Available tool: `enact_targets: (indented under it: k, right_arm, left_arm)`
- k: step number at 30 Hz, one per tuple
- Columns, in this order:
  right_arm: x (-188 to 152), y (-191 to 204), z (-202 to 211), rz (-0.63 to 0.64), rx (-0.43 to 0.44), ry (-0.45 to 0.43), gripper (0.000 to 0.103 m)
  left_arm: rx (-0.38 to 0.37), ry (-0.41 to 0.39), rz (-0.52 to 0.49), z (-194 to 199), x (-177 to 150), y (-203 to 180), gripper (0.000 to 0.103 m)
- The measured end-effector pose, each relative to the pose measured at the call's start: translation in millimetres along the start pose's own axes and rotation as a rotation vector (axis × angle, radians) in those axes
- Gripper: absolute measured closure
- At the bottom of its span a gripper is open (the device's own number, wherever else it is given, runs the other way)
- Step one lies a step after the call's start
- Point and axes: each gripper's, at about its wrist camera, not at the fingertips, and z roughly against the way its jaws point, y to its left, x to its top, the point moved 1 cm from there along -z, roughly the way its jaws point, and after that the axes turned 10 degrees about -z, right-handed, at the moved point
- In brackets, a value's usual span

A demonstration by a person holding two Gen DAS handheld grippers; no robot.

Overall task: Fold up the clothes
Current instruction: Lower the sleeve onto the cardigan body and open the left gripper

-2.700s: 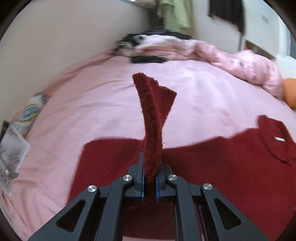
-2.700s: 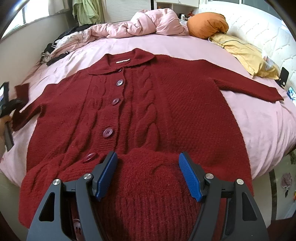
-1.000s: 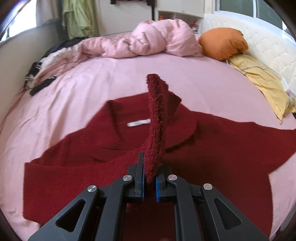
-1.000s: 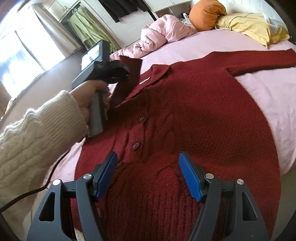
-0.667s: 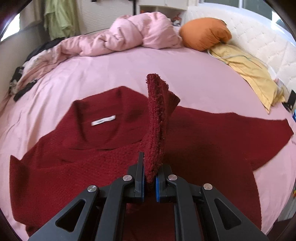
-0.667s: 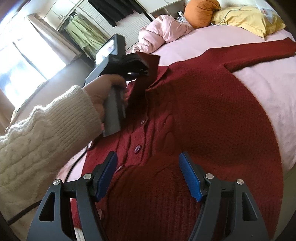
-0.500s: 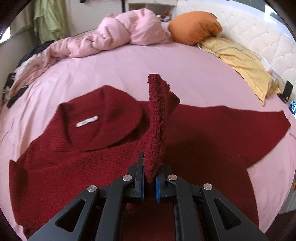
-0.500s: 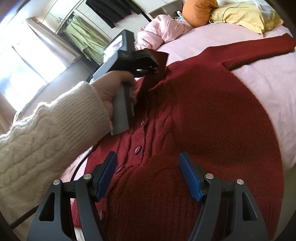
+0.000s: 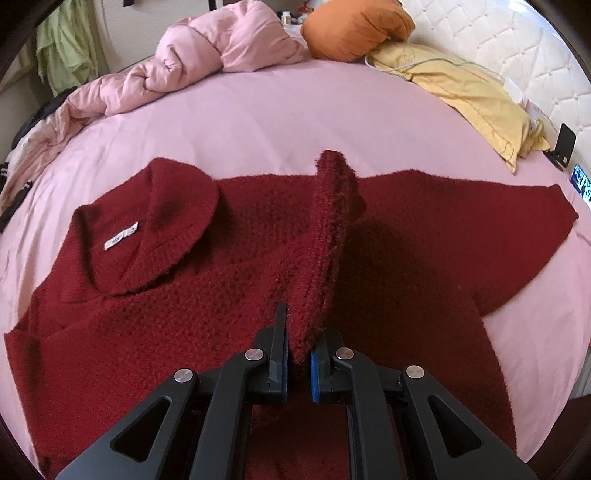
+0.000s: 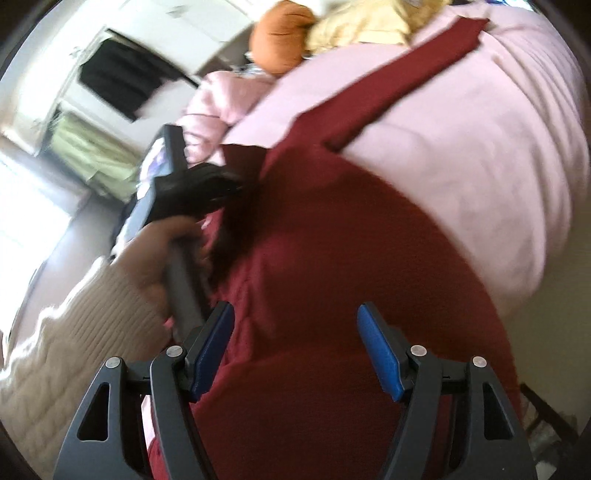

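Note:
A dark red knitted cardigan (image 9: 147, 332) lies spread on the pink bed (image 9: 258, 122), its collar (image 9: 155, 221) with a white label at the left. My left gripper (image 9: 300, 341) is shut on the cuff of one sleeve (image 9: 332, 206), which stands up from the jaws over the cardigan's chest. The other sleeve (image 9: 480, 221) stretches flat to the right. In the blurred right wrist view my right gripper (image 10: 295, 325) is open low over the cardigan's lower body (image 10: 351, 240). A hand (image 10: 159, 251) in a cream sleeve holds the left gripper (image 10: 236, 186) beyond it.
A crumpled pink duvet (image 9: 221, 48), an orange pillow (image 9: 354, 29) and a yellow pillow (image 9: 461, 85) lie at the far side of the bed. A phone on a stand (image 9: 565, 144) sits at the right edge, near the white quilted headboard (image 9: 517, 37).
My left gripper has carried the sleeve cuff from the cardigan's left side across the collar to above its chest. The right wrist view has rolled and blurred, its jaws unchanged.

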Motion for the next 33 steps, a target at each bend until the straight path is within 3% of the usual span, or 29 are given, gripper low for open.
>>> enact_targets:
  k: [11, 33]
  right_arm:
    - [3, 3, 1, 0.022, 0.003, 0.002, 0.033]
    - [4, -2, 0, 0.009, 0.025, 0.034, 0.033]
  left_arm:
    - [0.025, 0.029, -0.057, -9, -5, -12, 0.093]
    - [0.038, 0.045, -0.061, -17, -4, -14, 0.093]
